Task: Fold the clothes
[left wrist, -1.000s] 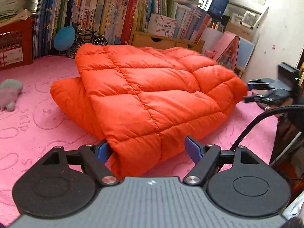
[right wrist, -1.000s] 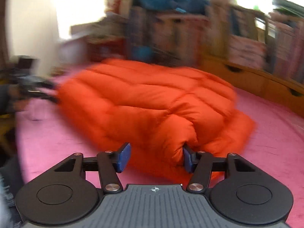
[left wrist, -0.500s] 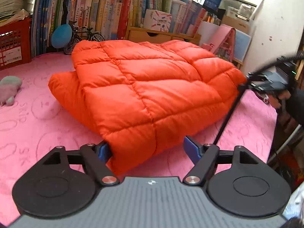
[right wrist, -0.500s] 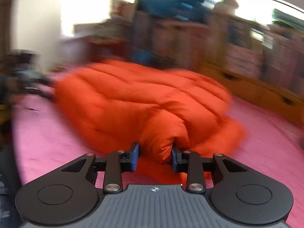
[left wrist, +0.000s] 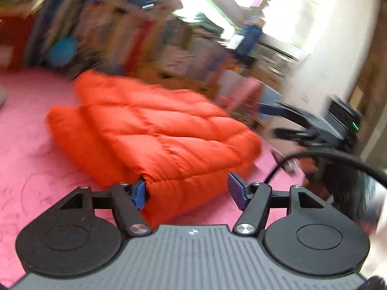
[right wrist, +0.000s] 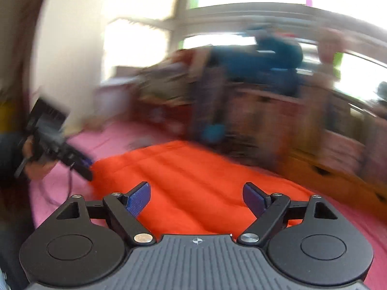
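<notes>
Puffy jacket (left wrist: 154,130) is looking light, squishy, slippery; left gripper (left wrist: 187,188) is closing around its corner, not pinching yet, while right gripper (right wrist: 197,199) is opening, empty.

Motion blur smears the shelves (left wrist: 145,36) along the far wall in both wrist views, so the spines, boxes and a blue round thing (left wrist: 61,52) there cannot be identified. The near corner of the orange quilted jacket (left wrist: 157,133) is hidden behind the left gripper (left wrist: 187,189), whose own body covers the pink mat (left wrist: 29,157) below it and is cut off by the bottom edge. In the right wrist view the jacket's near edge disappears under the right gripper (right wrist: 197,201), and the hand (right wrist: 36,159) at the left edge is blurred and partly cropped.
</notes>
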`<state>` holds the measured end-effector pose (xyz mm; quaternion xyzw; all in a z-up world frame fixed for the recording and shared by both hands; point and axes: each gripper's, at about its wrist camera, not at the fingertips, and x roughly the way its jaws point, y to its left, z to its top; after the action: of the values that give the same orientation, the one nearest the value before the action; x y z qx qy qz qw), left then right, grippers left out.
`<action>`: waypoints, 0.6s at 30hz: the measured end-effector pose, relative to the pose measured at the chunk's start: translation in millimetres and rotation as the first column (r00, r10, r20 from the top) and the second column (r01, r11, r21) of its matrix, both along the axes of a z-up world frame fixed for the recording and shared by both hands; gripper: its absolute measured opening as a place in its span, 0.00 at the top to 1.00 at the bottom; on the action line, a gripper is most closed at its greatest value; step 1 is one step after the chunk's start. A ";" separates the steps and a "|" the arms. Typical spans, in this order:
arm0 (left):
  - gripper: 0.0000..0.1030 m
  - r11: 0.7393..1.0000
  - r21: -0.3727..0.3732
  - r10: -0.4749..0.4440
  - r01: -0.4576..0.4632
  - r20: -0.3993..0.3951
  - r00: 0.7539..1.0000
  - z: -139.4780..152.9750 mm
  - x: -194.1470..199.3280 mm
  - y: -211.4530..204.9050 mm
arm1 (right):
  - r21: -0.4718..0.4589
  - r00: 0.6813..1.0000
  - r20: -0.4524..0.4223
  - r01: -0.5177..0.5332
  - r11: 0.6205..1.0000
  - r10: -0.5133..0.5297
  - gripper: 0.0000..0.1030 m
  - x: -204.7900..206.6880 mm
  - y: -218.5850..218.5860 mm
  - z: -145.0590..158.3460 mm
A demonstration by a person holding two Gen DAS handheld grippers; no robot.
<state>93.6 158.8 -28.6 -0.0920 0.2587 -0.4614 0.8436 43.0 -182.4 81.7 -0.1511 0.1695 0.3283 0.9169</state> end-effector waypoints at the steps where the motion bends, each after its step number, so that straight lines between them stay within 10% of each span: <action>1: 0.37 0.999 0.024 -0.030 0.030 0.031 0.999 1.3 -5.3 -3.0 | -0.050 0.999 0.001 -0.052 0.997 0.053 0.19 2.3 21.6 -3.8; 8: 0.26 0.987 0.107 -0.120 0.117 0.023 0.993 -2.1 7.1 -27.1 | -0.438 0.955 -0.016 -0.273 0.857 0.296 0.25 10.6 119.6 -42.3; 11: 0.44 0.977 0.142 -0.165 0.159 0.030 0.986 -8.1 4.1 -36.0 | -0.520 0.951 -0.004 -0.266 0.812 0.309 0.30 19.4 132.2 -44.9; 18: 0.45 0.959 0.197 -0.210 0.202 0.019 0.978 -16.5 -3.8 -36.1 | -0.528 0.971 -0.187 -0.225 0.819 0.146 0.42 38.3 66.6 -50.4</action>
<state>89.8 122.7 -45.1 0.0271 0.2938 -0.5210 0.8009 81.3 -115.8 31.3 -0.3985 0.3034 0.3641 0.7852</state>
